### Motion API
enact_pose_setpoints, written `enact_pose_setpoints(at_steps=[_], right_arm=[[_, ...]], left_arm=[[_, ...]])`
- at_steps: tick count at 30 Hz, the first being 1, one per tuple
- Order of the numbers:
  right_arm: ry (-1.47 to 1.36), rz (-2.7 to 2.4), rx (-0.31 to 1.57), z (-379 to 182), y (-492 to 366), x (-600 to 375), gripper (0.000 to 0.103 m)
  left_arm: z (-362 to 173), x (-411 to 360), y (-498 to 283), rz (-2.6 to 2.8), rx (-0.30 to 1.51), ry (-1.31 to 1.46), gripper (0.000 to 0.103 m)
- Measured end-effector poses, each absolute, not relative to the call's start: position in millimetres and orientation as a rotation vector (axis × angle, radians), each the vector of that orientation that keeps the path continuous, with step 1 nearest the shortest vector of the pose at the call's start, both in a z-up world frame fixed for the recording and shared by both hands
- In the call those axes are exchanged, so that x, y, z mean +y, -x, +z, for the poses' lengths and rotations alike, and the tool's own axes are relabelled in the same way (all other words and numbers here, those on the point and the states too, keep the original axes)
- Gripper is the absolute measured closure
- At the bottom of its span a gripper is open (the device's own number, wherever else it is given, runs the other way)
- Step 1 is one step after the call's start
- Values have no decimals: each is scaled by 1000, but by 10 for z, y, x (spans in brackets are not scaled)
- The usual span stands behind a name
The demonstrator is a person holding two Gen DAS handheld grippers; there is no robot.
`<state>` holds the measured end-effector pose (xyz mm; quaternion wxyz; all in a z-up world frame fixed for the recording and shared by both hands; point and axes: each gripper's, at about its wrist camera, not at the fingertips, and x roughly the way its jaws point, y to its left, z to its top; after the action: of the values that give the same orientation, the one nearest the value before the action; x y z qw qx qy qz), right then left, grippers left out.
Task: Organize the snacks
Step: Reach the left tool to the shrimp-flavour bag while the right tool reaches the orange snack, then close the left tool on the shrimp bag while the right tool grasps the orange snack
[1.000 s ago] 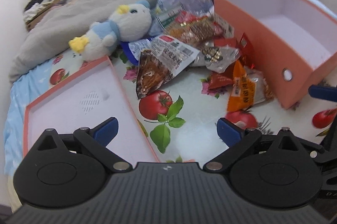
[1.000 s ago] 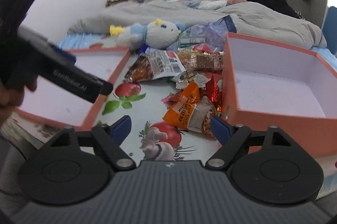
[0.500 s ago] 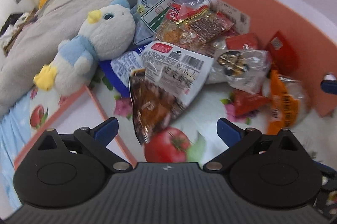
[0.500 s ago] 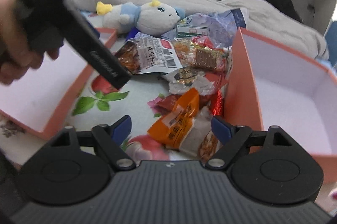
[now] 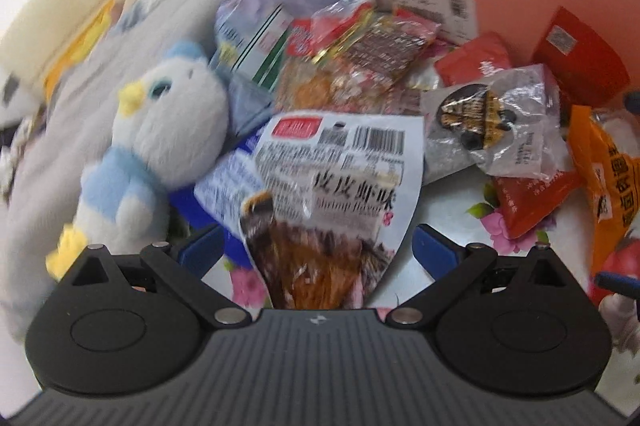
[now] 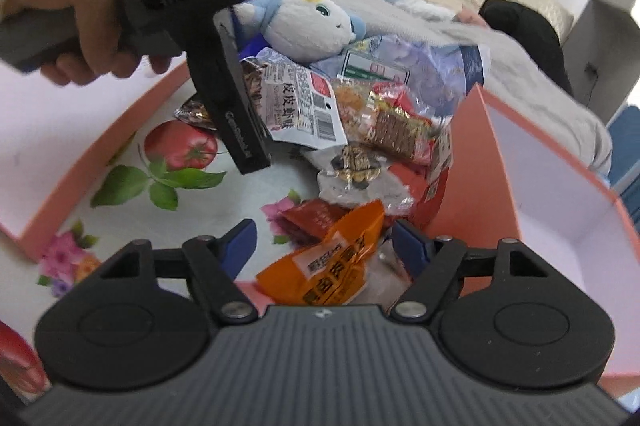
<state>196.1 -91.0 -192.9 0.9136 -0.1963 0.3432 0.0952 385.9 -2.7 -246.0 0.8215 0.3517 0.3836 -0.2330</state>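
Both grippers have come lower and closer to the snack pile since the earlier frames.

Left wrist view: the left gripper (image 5: 316, 246) has its jaws wide apart on both sides of the shrimp snack bag (image 5: 336, 193), and the pads do not press it. This bag is white on top with a barcode and clear below, showing brown pieces; it lies flat on the flowered bed sheet (image 5: 452, 193), just beside the plush penguin (image 5: 160, 129). To do this step well, I think the jaws should close on one thin edge of the bag, not on the blue packet under it.

Right wrist view: the right gripper (image 6: 324, 242) has been closing a little, but its jaws are not together, and the orange snack packet (image 6: 340, 266) lies between them, not yet squeezed. The packet is crinkled and shiny, so it may slip. It lies against the wall of the pink box (image 6: 472, 177), which is empty inside.
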Motion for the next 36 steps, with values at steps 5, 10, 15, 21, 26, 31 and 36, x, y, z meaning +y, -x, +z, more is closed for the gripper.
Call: enact_pose_setpoints(at_steps=[5,10,15,21,26,31,36], right_arm=[[385,196,754,-2000,-2056,-943,27],[385,231,797,-2085,-2084,-937,31],[364,287,819,-2081,-2052,-946,34],[362,374,831,-2081,-1889,-938,34],[356,436,833,-2047,-1727,-934,35],[322,483,845,-1993,-1597,-946,35],[277,516,858,-1926,-1471,-1005,39]], left_arm=[[-2546,-150,-3878,-531,774,-870,2],[-2700,-183,-3970,-551,819,-876,2],[-2684,-142,-3993,-513,862,-809,19],[-2663,-129,-3857,-488,860,-774,34],[-2579,-98,-3753,-450,873,-729,42],[-2467,-11,-3653,-392,918,-629,48],[-2377,49,-3493,-335,955,-515,49]])
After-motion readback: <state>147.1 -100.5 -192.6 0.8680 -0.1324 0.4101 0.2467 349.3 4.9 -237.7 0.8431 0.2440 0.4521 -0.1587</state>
